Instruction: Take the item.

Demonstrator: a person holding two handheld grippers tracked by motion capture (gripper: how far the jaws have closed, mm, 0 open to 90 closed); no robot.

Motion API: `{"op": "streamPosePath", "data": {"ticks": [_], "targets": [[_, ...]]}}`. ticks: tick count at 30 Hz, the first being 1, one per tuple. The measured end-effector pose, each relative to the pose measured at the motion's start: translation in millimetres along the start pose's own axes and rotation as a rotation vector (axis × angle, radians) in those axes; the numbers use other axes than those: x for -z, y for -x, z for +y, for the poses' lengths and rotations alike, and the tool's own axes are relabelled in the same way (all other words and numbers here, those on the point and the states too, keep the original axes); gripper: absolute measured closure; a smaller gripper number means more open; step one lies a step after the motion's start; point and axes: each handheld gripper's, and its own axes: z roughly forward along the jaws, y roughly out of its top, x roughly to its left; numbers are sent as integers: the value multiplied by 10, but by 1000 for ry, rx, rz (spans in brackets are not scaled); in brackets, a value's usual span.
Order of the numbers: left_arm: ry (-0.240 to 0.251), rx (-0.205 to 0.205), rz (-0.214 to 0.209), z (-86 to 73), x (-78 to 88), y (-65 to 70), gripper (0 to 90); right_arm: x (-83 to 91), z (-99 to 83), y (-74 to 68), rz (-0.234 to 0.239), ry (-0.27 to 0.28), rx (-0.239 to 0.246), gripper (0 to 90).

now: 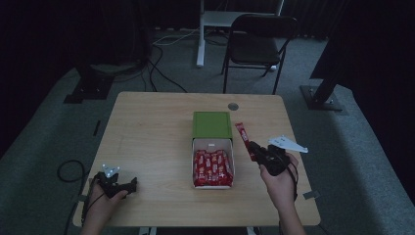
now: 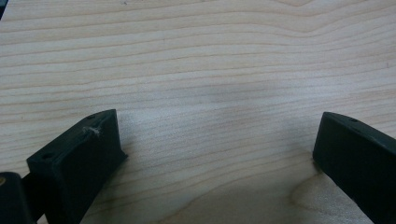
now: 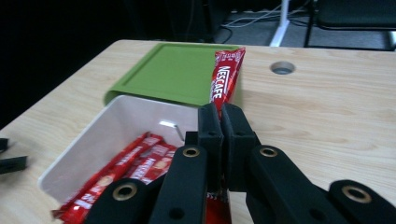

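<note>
- Right gripper (image 3: 221, 116) fingers clamp a red Nescafe sachet (image 3: 226, 77), raised just right of the white box (image 3: 100, 140).
- Left gripper (image 2: 215, 154) fingers spread wide over bare table (image 2: 196, 60), well left of that box.

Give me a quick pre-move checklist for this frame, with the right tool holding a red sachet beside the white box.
1. Right tool clamped on the red sachet: ok.
2. Sachet lifted clear of the white box, off its right side: ok.
3. Left tool open with nothing between its jaws, over bare table: ok.
4. More sachets left in the box: ok.
5. Green lid off, lying behind the box: ok.
6. Where the held sachet is meant to go: cannot tell.
</note>
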Motion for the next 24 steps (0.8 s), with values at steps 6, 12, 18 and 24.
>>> {"op": "streamPosePath", "data": {"ticks": [6,12,18,24], "targets": [[1,1,0,0,-1,0,18,67,-41,196,-42,2,-26,877],[1,1,0,0,-1,0,18,126,-113,395,-87,-1,-51,877],[2,1,0,0,-1,1,18,166,-192,554,-125,-10,-72,877],[1,1,0,0,-1,0,18,173,-284,694,-157,-24,-100,877]]}}
